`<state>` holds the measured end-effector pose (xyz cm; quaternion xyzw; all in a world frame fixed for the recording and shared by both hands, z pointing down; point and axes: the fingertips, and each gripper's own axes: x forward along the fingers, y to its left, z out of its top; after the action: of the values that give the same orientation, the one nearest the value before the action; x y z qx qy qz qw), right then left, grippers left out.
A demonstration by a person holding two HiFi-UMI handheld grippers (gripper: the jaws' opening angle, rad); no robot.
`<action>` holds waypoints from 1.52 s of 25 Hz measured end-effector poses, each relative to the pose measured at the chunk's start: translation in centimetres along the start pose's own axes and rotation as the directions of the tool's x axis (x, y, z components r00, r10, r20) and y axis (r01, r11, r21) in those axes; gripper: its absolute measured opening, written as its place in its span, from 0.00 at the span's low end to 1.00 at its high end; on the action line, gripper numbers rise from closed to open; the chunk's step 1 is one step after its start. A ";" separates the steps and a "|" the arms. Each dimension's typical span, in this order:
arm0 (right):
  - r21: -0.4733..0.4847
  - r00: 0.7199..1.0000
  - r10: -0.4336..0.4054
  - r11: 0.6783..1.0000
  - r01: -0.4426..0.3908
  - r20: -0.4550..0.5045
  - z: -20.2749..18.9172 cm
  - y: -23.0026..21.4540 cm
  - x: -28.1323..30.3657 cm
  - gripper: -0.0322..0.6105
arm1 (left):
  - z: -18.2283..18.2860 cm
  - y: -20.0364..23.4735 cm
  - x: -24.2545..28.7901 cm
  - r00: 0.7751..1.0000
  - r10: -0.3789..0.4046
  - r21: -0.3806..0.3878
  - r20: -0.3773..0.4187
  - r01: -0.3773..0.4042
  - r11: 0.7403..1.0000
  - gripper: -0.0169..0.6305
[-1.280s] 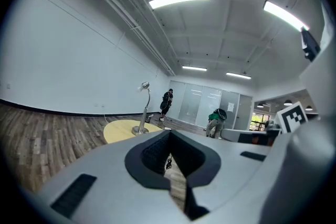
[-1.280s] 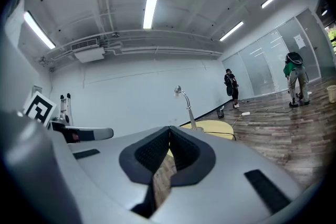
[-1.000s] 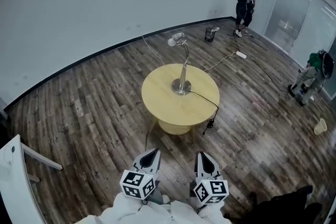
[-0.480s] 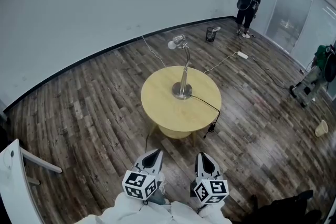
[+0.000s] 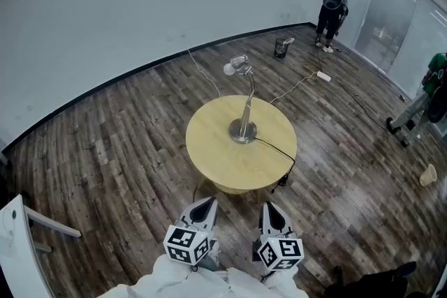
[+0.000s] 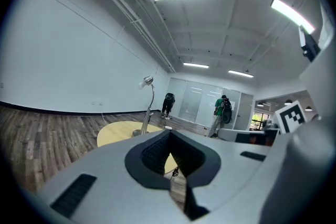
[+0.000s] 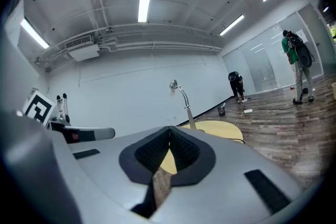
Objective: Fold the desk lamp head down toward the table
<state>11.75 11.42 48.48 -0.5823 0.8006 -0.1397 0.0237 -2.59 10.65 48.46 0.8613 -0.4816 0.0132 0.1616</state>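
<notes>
A silver desk lamp (image 5: 244,102) stands upright on a round yellow table (image 5: 216,150), its head (image 5: 236,65) raised on a curved neck. The lamp also shows far ahead as lamp (image 6: 147,105) in the left gripper view and lamp (image 7: 182,102) in the right gripper view. My left gripper (image 5: 203,205) and right gripper (image 5: 271,209) hover side by side short of the table's near edge, apart from the lamp. Both have their jaws together with nothing between them.
A black cord (image 5: 276,147) runs from the lamp base over the table edge to the wooden floor. A white cable and power strip (image 5: 322,76) lie beyond. A dark bin (image 5: 281,47) and a person (image 5: 330,16) are at the far wall; a white frame (image 5: 15,234) stands left.
The table and lamp have come nearer and lower in the head view as both grippers advanced toward them. The far person has shifted position.
</notes>
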 end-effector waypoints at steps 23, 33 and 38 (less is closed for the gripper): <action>-0.023 0.999 -0.022 1.000 0.021 -0.028 2.1 -1.4 18.2 0.07 | 5.1 12.2 13.7 1.000 0.009 0.015 -0.024 -0.009 1.000 0.02; -0.009 0.997 -0.069 0.998 0.069 -0.043 2.7 -5.0 22.1 0.07 | 5.4 13.2 19.2 0.997 -0.026 0.027 -0.071 0.028 0.999 0.02; -0.010 0.997 -0.070 0.997 0.070 -0.039 3.5 -7.1 25.1 0.07 | 6.4 13.9 22.5 0.997 -0.024 0.044 -0.069 0.027 0.999 0.02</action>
<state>10.98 -14.84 50.05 -0.6073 0.7805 -0.1485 0.0007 -2.99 -16.56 50.12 0.8697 -0.4645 0.0513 0.1586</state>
